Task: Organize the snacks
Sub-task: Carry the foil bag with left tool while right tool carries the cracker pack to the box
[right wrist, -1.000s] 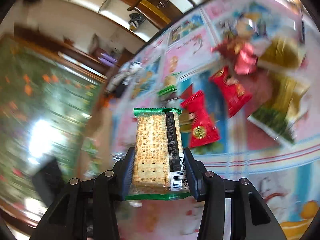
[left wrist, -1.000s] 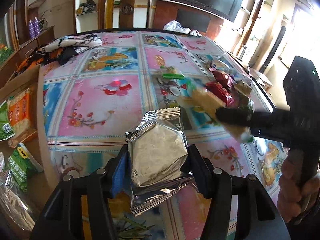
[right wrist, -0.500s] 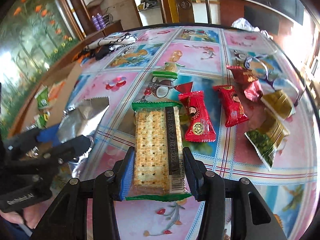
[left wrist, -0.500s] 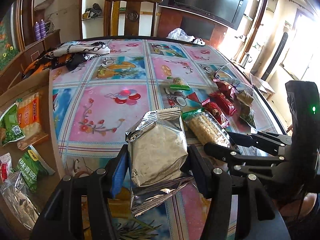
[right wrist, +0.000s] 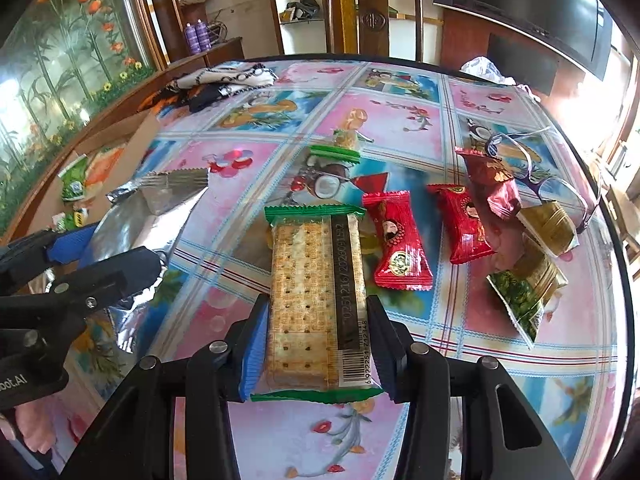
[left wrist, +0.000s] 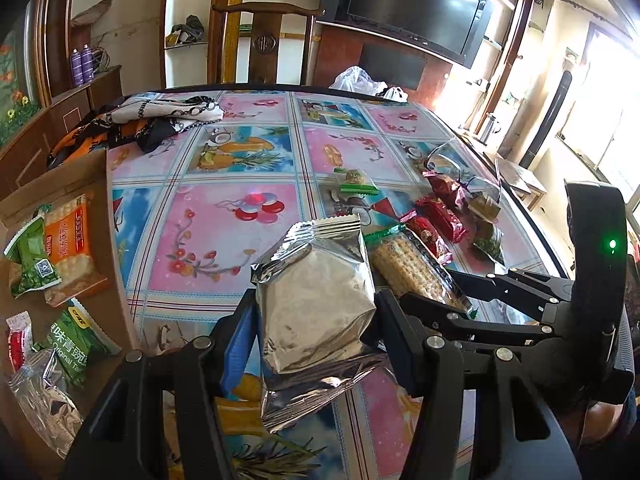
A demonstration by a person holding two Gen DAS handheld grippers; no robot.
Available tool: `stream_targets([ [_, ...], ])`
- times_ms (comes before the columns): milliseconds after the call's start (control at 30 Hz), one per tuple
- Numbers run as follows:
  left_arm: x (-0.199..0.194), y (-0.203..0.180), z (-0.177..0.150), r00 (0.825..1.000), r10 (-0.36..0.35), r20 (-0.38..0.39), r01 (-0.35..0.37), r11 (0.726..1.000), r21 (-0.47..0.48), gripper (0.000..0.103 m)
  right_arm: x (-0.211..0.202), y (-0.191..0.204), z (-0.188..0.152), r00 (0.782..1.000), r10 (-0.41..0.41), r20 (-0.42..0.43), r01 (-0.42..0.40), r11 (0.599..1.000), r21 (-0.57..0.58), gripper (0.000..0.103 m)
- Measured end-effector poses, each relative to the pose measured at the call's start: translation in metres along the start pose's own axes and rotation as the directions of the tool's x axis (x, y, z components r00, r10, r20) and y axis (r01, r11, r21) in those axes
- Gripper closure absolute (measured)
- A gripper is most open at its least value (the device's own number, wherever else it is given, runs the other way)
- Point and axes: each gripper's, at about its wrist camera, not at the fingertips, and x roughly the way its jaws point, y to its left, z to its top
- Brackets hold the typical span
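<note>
My left gripper (left wrist: pixel 316 320) is shut on a silver foil snack packet (left wrist: pixel 316 296), held above the table's near edge. My right gripper (right wrist: pixel 318 336) is shut on a green-edged cracker packet (right wrist: pixel 316 296), also held above the table. The two grippers are side by side; the cracker packet shows in the left wrist view (left wrist: pixel 412 268) and the foil packet in the right wrist view (right wrist: pixel 140 216). A cardboard box (left wrist: pixel 80 176) at the left holds several snack packets, among them an orange one (left wrist: pixel 70 244). Loose snacks lie at the right: red packets (right wrist: pixel 396 240), a green-gold packet (right wrist: pixel 524 292).
A small green-edged snack (right wrist: pixel 340 148) lies mid-table. Eyeglasses (right wrist: pixel 532 160) lie by the red packets. A patterned cloth (left wrist: pixel 152 116) sits at the far left of the table (left wrist: pixel 240 216). A wooden chair (left wrist: pixel 264 40) and a TV (left wrist: pixel 408 0) stand behind.
The right gripper swung with its cracker packet from over the snack pile to beside the left gripper. The left gripper rose slightly and still holds the foil packet.
</note>
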Motion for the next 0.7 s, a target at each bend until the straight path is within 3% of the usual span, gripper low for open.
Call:
stream_targets([
  [300, -0.012, 0.008, 0.006, 0.999, 0.001, 0.037, 0.0, 1.0, -0.014, 0.045, -0.015, 0.011, 0.004, 0.995, 0.073, 0.067, -0.074, 0.997, 0.026, 0.053],
  [567, -0.03, 0.04, 0.019, 0.994, 0.042, 0.102, -0.035, 0.997, -0.073, 0.045, -0.024, 0.021, 0.009, 0.989, 0.114, 0.097, -0.119, 0.991, 0.058, 0.053],
  [700, -0.038, 0.058, 0.023, 0.993, 0.029, 0.115, -0.016, 0.993, -0.114, 0.045, -0.027, 0.037, 0.011, 0.984, 0.147, 0.106, -0.152, 0.987, 0.05, 0.053],
])
